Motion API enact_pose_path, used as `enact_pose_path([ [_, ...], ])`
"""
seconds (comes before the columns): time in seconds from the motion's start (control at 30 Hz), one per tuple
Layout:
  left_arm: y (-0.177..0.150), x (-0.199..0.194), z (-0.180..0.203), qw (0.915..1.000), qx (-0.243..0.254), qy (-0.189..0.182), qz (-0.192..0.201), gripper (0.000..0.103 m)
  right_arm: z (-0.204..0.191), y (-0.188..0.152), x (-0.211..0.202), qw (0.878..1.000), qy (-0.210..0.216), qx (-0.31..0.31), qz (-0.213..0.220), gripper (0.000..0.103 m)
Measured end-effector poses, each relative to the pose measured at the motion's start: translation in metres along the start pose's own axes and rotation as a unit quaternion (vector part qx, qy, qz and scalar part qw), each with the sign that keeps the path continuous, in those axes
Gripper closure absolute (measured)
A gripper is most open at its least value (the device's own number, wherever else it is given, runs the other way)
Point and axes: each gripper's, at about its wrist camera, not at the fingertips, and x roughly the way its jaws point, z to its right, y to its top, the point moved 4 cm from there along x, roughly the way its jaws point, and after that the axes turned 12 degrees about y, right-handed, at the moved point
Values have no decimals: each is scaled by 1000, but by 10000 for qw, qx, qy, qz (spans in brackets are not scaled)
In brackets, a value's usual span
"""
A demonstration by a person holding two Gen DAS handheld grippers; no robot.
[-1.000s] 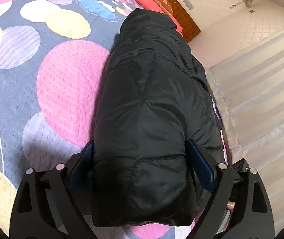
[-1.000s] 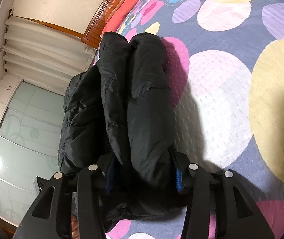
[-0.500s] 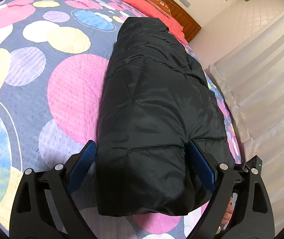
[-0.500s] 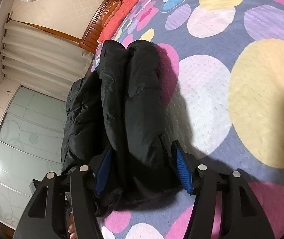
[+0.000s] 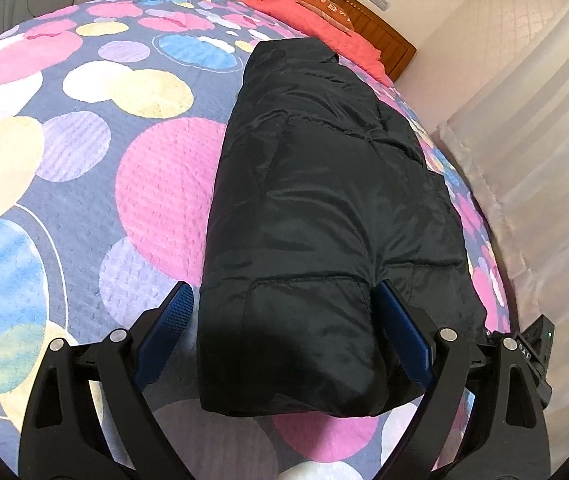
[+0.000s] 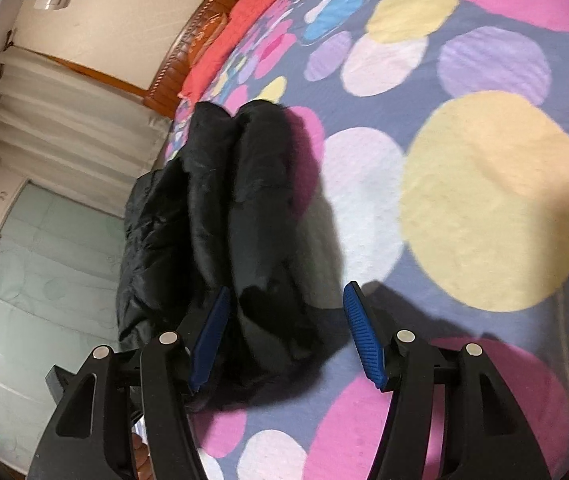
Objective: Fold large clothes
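The left tool (image 5: 284, 320) straddles the folded black jacket (image 5: 324, 200) on the bedspread (image 5: 84, 160), pads apart.

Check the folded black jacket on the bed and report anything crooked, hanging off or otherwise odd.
The black jacket lies folded lengthwise on the dotted bedspread. One thing stands out: its lower layer bulges out unevenly toward the curtain-side edge of the bed in the right wrist view. No damage shows.

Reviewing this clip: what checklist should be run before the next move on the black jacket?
1. Left tongs open: ok, one pad clear of the black jacket.
2. Right tongs open: ok, one pad clear.
3. Jacket lying on the bedspread: ok.
4. Layers aligned: not ok, the lower layer sticks out on the side toward the curtain.
5. Jacket wholly on the bedspread: cannot tell.
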Motion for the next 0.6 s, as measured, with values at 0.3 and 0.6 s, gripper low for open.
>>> enact_pose_path([
  [0.3, -7, -19, 10, 9988, 208, 395, 176, 11, -10, -3, -24, 9966, -706, -383, 180, 44],
  [0.6, -25, -70, 25, 9911, 567, 985, 695, 11, -71, -31, -39, 9681, -1649, -1876, 209, 33],
])
